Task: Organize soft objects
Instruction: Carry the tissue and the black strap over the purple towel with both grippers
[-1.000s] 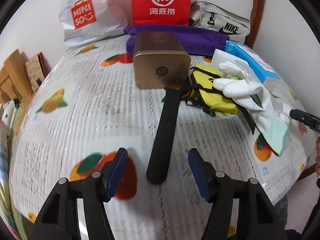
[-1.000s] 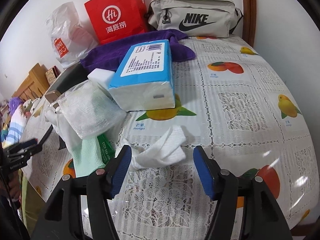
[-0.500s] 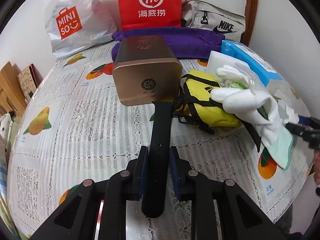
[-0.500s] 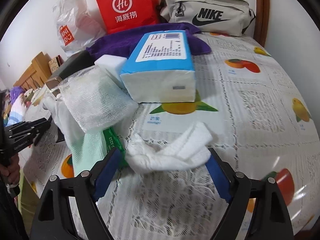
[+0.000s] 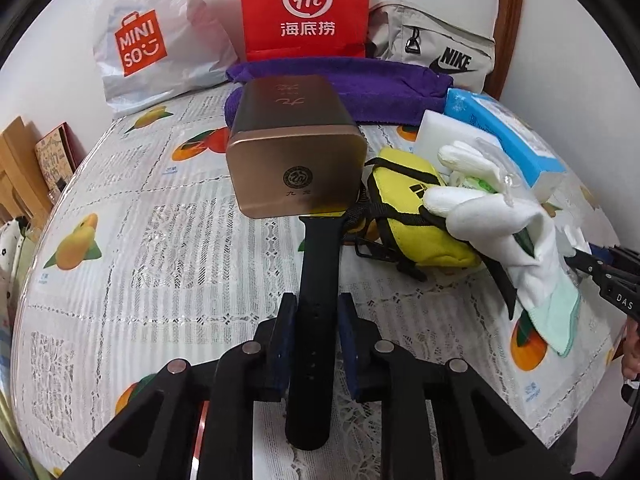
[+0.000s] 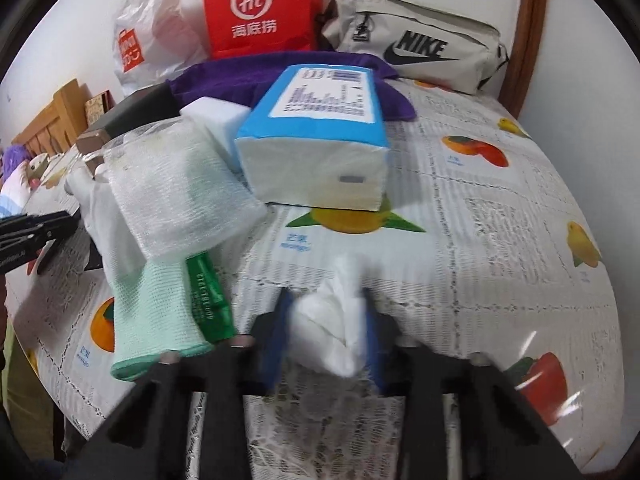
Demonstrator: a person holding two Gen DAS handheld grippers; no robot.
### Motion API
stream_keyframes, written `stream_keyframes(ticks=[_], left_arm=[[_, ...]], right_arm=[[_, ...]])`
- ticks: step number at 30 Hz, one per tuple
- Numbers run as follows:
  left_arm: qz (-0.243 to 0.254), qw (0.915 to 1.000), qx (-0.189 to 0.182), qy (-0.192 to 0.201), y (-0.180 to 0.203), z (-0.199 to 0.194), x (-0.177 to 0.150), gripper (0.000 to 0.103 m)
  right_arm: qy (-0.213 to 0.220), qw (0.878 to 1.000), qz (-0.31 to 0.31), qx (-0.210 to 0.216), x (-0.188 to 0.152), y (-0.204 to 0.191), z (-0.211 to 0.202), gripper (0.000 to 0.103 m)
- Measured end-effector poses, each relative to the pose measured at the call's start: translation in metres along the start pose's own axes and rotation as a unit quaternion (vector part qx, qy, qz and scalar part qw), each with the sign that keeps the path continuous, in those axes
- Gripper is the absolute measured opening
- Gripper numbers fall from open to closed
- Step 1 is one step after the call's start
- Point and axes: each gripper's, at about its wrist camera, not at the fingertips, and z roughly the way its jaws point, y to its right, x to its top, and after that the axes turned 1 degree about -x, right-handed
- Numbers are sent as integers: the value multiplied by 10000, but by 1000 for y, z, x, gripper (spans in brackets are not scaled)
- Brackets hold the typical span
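My left gripper [image 5: 314, 320] is shut on a black strap [image 5: 316, 300] that runs under a bronze box [image 5: 294, 160] on the fruit-print tablecloth [image 5: 140, 240]. My right gripper [image 6: 326, 320] is shut on a crumpled white tissue [image 6: 332, 332] at the table's near side. A white glove with a green cuff [image 5: 500, 216] lies over a yellow pouch [image 5: 404, 208]; the glove also shows in the right wrist view [image 6: 160, 300], under a clear mesh packet [image 6: 176, 184]. A blue tissue pack [image 6: 320, 136] lies behind it.
A purple towel [image 5: 360, 84], a red paper bag [image 5: 306, 8], a white Miniso bag [image 5: 152, 40] and a grey Nike bag [image 6: 412, 44] line the wall. A white sponge block [image 6: 216, 120] and a green tube [image 6: 208, 296] lie by the glove. Wooden furniture [image 5: 16, 176] stands left.
My left gripper moved forward and closed on the black strap. My right gripper moved forward and closed on the white tissue, bunching it up.
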Motion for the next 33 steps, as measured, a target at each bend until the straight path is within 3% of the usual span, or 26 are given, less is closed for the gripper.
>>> stream_keyframes(ticks=[17,33], left_arm=[[-217,9991,56,352,-9,-54,13,20],[-302,9980,133,533,-16,-53,86,20]], right_arm=[[482,9979,143,419,35,12,-43,26],[798,9942,198,699,116,4,-48,26]])
